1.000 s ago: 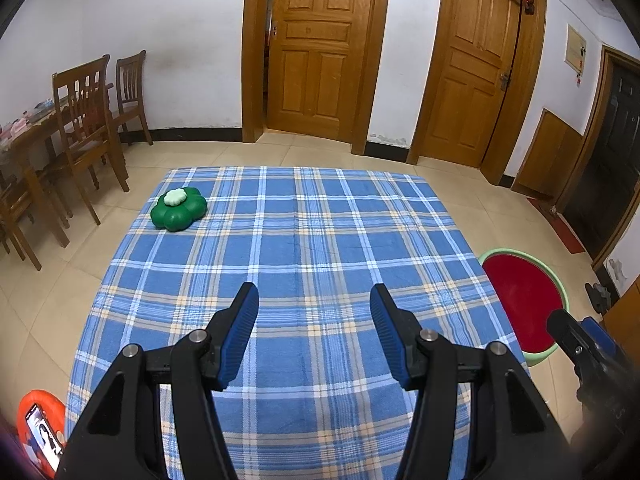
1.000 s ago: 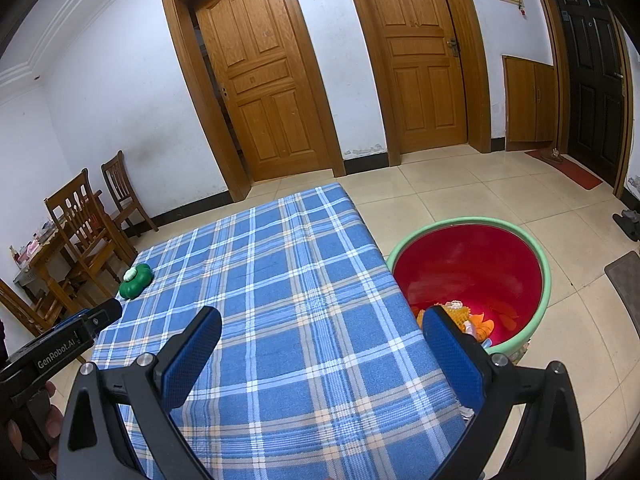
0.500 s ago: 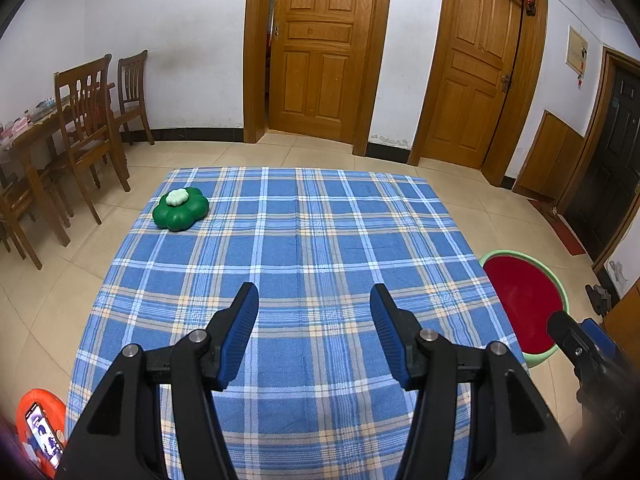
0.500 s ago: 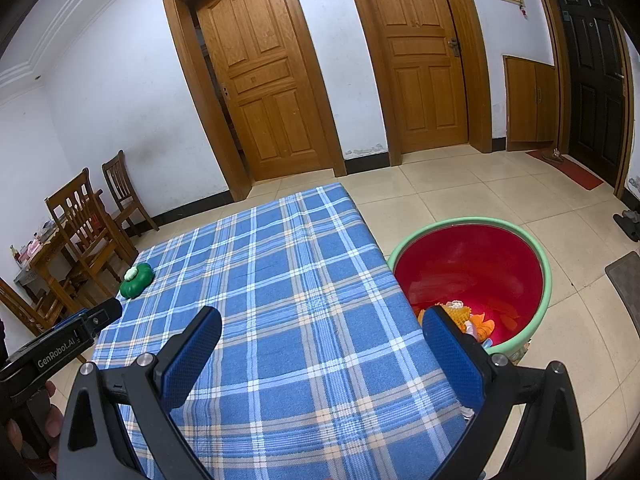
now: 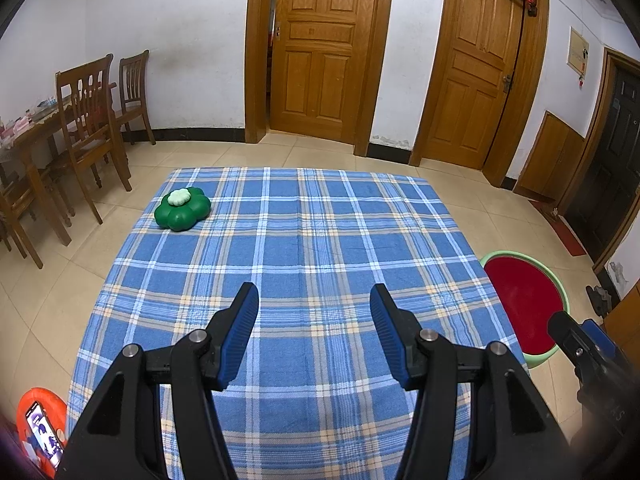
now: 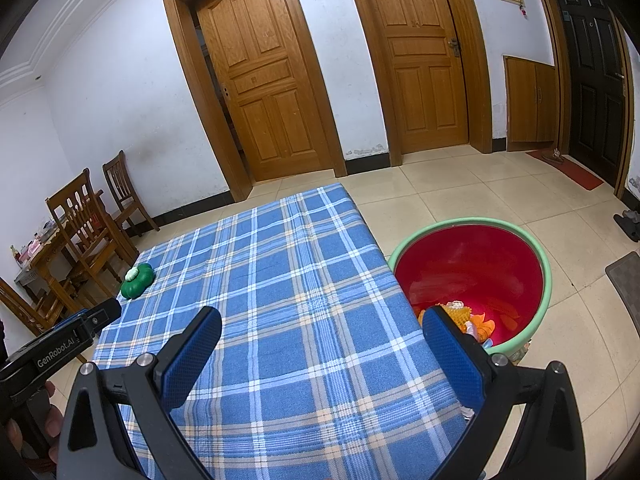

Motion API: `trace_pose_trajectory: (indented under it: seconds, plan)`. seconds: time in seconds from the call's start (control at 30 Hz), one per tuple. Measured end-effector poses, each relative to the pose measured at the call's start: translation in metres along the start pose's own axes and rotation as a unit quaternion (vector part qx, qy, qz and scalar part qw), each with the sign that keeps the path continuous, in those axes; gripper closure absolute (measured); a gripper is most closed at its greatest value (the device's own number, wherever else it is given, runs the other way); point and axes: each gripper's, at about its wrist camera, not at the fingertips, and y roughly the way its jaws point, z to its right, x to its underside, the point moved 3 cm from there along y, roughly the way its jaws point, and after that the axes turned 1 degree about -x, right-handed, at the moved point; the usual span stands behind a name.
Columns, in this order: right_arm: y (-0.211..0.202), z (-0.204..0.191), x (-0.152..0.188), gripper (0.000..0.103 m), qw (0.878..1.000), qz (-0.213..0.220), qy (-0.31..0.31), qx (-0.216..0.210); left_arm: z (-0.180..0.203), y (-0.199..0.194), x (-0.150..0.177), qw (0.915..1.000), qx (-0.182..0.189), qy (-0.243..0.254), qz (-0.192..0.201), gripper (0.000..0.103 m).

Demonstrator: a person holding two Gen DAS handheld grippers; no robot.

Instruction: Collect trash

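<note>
The trash (image 6: 468,320) lies at the bottom of a red bin (image 6: 472,264) with a pale green rim, which stands on the tiled floor just beside the right edge of the worktop (image 6: 280,300). What shows of it is an orange mesh piece, some orange wrapping and a small pale scrap (the right gripper's own finger hides part of the heap). From the left wrist view the bin (image 5: 524,300) shows only its red inside and rim, the contents out of sight.

The worktop (image 5: 304,248) is covered with a blue plaid cloth. Near its far left corner sits a green flower-shaped object (image 5: 183,212) with a small pale flower-shaped piece on top, well apart from both grippers; the right wrist view also catches it (image 6: 138,280).

The left gripper (image 5: 314,330) hovers over the near part of the cloth, jaws spread wide with nothing between them. The right gripper (image 6: 322,354) hangs over the near right edge of the worktop, jaws spread wider and likewise holding nothing, its right finger over the bin's near rim.

Beyond the worktop are wooden chairs (image 5: 92,120) at a dining table on the left and wooden doors (image 5: 320,52) in the white wall.
</note>
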Motion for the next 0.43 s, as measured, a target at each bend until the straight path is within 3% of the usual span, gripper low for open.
trace_pose_trajectory:
  seconds: [0.43]
  plan:
    - [0.0009, -0.0008, 0.0007, 0.001, 1.000, -0.001, 0.000, 0.000, -0.0028, -0.0015, -0.0016, 1.0000, -0.003, -0.001, 0.002, 0.045]
